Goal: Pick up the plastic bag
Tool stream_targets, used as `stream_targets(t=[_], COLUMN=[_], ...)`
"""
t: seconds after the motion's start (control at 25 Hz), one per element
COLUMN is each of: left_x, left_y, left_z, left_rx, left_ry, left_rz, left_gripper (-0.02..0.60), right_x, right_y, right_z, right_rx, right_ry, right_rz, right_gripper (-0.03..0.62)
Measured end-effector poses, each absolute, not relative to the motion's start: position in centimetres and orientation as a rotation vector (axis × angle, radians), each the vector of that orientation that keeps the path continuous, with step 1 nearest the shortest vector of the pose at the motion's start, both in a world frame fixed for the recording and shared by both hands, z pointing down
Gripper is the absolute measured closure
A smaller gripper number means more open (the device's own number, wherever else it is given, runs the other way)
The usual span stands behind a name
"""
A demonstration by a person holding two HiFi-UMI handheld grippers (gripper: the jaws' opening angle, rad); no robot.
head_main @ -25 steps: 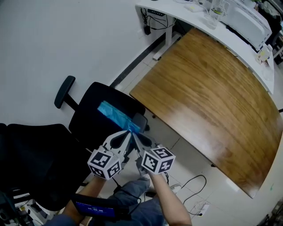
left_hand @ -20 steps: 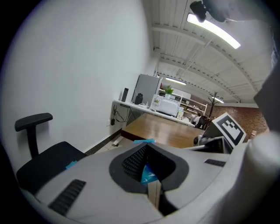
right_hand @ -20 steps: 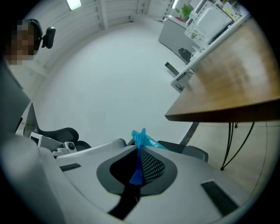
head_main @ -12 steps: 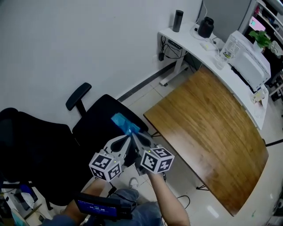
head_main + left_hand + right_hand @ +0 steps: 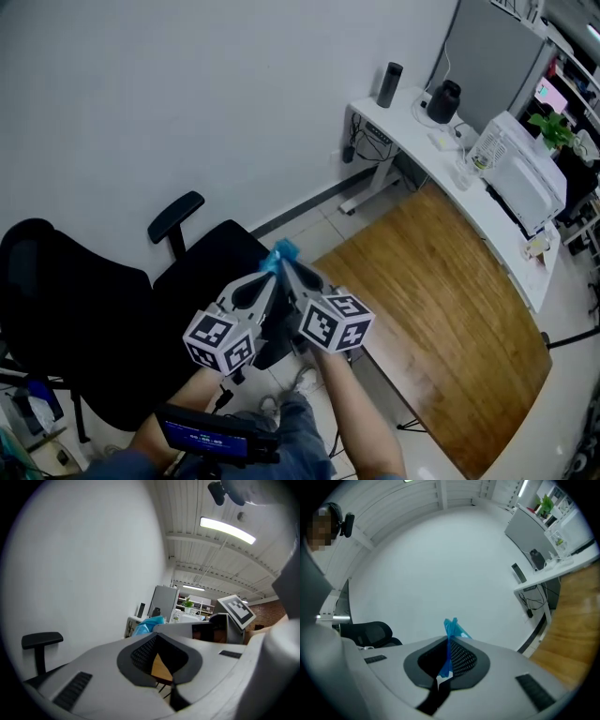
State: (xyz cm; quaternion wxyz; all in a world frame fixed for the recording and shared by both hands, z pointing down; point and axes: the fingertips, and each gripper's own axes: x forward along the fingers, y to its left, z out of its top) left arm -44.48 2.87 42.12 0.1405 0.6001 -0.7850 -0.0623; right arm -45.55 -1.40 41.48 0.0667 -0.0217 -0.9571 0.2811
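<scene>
The blue plastic bag [image 5: 280, 253] is off the black office chair [image 5: 211, 267] and hangs in the air over the seat's front. My right gripper [image 5: 287, 266] is shut on it. In the right gripper view the bag [image 5: 452, 628] runs as a thin blue strip between the closed jaws and sticks up past the tips. My left gripper [image 5: 272, 270] is pressed alongside, its tips meeting the right's. Its jaws are closed, with no blue in their gap. The bag [image 5: 147, 625] shows just beyond the left tips, and I cannot tell whether they pinch it.
A wooden table [image 5: 441, 319] fills the right of the head view. A white desk [image 5: 427, 131] behind it carries a printer, bottles and a monitor. The chair's armrest [image 5: 175, 214] and backrest [image 5: 56, 309] stand to the left, near the white wall.
Both grippers have risen together with the bag, which lay stretched on the chair seat a second ago and now shows only as a small blue tuft at the tips.
</scene>
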Motion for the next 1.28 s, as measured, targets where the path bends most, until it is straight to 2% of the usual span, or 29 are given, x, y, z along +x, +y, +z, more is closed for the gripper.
stream_targets(t=[0.6,0.96,1.28], left_x=[-46.5,-44.2,-40.3], left_y=[-5.6,-7.9,-7.3], left_z=[37.5,36.0,34.6], left_rx=[1.785,1.891,2.015], left_ry=[-2.330,-2.272,-2.196], left_rz=[-0.198,-0.215,-0.232], left_gripper=[0.566,0.566,0.566], right_x=[-47.2,-44.0,-38.3], right_y=[-10.8,-13.1,-14.0], right_z=[36.1,35.2,35.2], right_rx=[-0.118,-0.025,0.139], right_ry=[-2.977,-2.990,-2.989], right_rz=[0.720,0.657,0.512], right_gripper=[0.594,0.594,0.594])
